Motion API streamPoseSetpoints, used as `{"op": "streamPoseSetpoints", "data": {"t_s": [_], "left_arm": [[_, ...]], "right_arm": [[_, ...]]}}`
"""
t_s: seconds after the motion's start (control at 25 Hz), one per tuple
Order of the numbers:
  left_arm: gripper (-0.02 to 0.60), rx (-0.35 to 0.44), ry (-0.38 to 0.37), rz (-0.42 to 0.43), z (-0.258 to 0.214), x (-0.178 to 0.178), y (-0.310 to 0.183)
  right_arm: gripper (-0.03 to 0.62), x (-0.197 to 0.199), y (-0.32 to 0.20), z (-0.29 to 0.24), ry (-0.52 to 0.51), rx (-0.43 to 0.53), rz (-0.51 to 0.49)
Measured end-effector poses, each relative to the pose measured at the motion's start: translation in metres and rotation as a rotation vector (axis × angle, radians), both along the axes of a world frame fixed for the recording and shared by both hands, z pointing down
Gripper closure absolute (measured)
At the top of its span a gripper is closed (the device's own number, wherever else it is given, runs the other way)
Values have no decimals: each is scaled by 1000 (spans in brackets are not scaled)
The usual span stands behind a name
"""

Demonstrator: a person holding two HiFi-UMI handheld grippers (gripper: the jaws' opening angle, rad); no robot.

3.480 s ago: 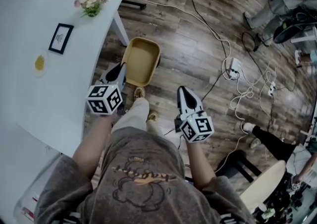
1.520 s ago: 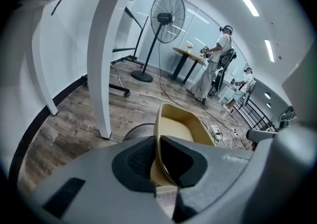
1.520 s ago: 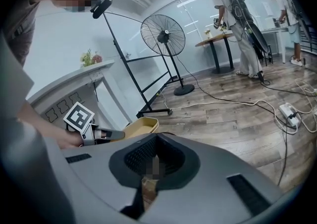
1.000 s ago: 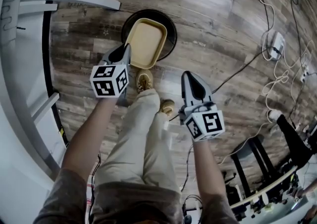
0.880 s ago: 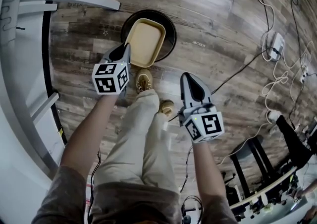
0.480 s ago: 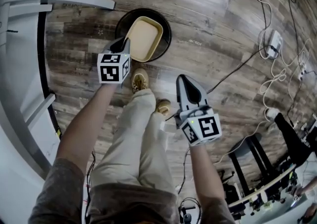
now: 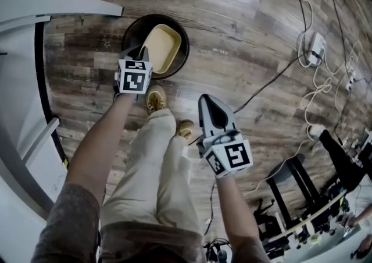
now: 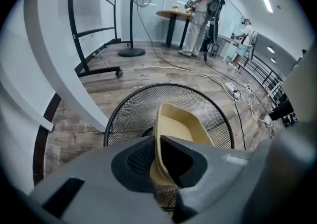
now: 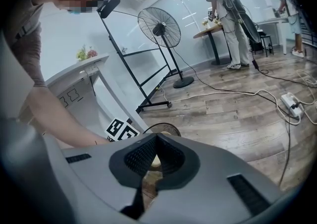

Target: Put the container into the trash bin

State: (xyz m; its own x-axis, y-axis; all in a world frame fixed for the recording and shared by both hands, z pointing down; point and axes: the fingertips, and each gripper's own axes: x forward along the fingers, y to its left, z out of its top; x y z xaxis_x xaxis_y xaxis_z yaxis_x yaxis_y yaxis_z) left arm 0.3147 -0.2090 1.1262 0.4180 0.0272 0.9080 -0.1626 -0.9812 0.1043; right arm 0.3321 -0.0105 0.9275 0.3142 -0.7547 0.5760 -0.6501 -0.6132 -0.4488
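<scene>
left gripper (image 7: 141, 53) clamped on rim of tan container (image 7: 161, 48), held over black mesh trash bin (image 7: 129, 28): drop step, nxt prob lower & release; right gripper (image 7: 209, 102) jaws together, empty.

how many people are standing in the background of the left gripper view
2. One person stands at the round table; a second person is farther right, deeper in the room. More may be hidden past the right edge.

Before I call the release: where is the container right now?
Head view, upper left: the container hangs at the mouth of the black mesh trash bin, its rim pinched in the left gripper.
</scene>
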Motion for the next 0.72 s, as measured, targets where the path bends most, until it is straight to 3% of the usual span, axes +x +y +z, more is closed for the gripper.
{"op": "streamPoseSetpoints", "data": {"t_s": [0.4, 0.72], "left_arm": [[552, 31, -44, 30, 10, 12, -4], [514, -42, -50, 11, 13, 11, 12]], "right_arm": [[592, 6, 5, 10, -18, -3, 15], [592, 6, 10, 8, -16, -1, 18]]}}
